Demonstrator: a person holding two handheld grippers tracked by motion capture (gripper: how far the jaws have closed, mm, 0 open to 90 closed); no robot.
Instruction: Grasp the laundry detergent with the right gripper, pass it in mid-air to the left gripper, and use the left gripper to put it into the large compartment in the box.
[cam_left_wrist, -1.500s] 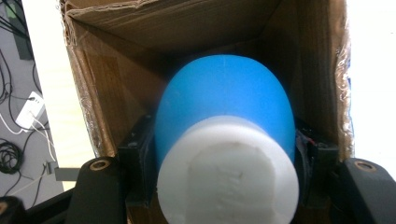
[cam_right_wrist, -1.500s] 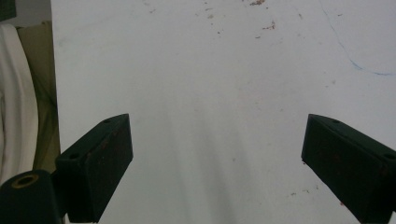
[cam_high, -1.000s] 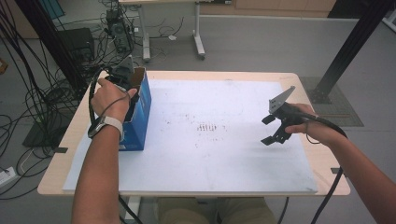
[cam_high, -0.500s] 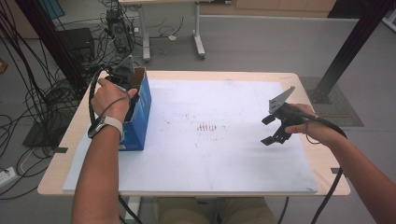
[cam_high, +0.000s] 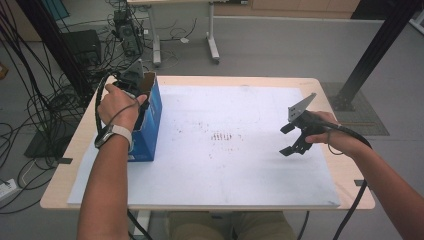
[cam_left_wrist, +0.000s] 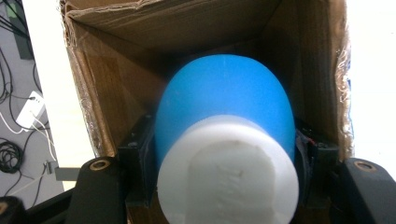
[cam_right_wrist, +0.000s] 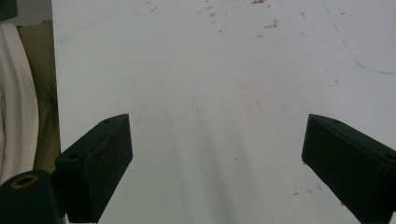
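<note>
Left gripper pinching a blue bottle inside the cardboard box

The right gripper (cam_high: 296, 138) is hovering with jaws spread and empty over the white sheet (cam_high: 225, 165) near the table's (cam_high: 65, 165) right edge. Farther back, at the left edge, the left gripper (cam_left_wrist: 224, 158) is clamping the blue bottle (cam_left_wrist: 224, 102) with a white cap (cam_left_wrist: 227, 172), inside the open blue box (cam_high: 150, 120).

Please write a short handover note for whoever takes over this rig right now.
Left tongs: shut on the blue bottle with a white cap, held in the mouth of the blue cardboard box at the table's left edge.
Right tongs: open, nothing between them, above the white mat on the right.
Done: bottle gripped at the box.
Left: whether it is going in or coming out, I cannot tell; finish that move.
</note>
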